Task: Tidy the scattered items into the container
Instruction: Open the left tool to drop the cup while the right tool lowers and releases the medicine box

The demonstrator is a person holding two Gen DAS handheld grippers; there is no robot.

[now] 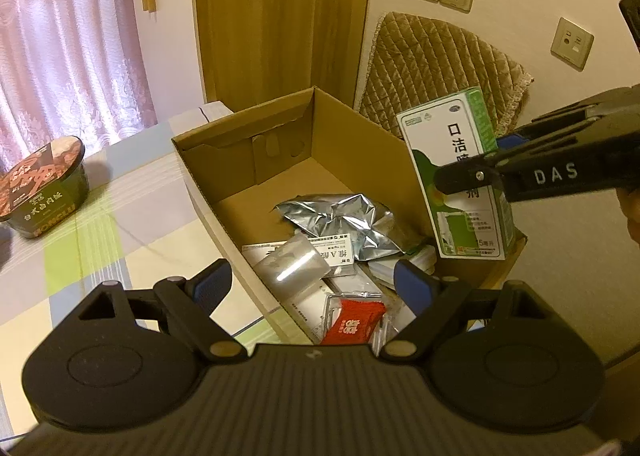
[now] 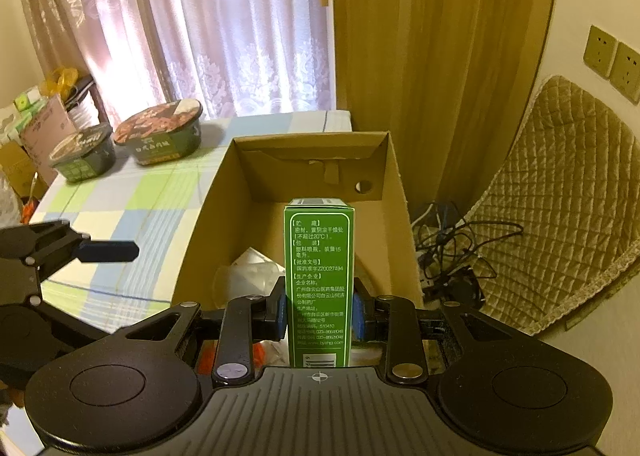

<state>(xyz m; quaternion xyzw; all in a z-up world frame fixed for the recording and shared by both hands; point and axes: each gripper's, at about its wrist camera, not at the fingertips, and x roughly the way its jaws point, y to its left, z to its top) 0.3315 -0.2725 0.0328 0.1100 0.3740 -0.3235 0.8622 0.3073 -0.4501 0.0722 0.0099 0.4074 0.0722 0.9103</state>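
While your right tongs (image 2: 319, 314) pinch the green-and-white medicine box (image 2: 319, 284) between both blue pads (image 2: 282, 312), the box stands upright in the grip, held over the right rim of the open cardboard box (image 2: 394, 192). From the left wrist view, the same medicine box (image 1: 456, 172) hangs above the carton's right wall, clear of the contents below it.

Your left tongs (image 1: 316, 284) are spread wide, nothing between the fingers. They hover over the near end of the cardboard box (image 1: 248, 128), one pad outside its left wall, the other over the inside.

Directly ahead of the left tongs, inside the carton: a crumpled silver foil pouch (image 1: 344, 220), a clear plastic roll (image 1: 294, 264), a white leaflet pack with printed text (image 1: 336, 254), and a red sachet (image 1: 354, 322) nearest the tongs.

Left of the left tongs, on the checked tablecloth (image 1: 120, 232), sits an instant rice bowl (image 1: 42, 188), well apart from the carton. The right wrist view shows two such bowls (image 2: 160, 132) side by side, beyond the carton's left wall.
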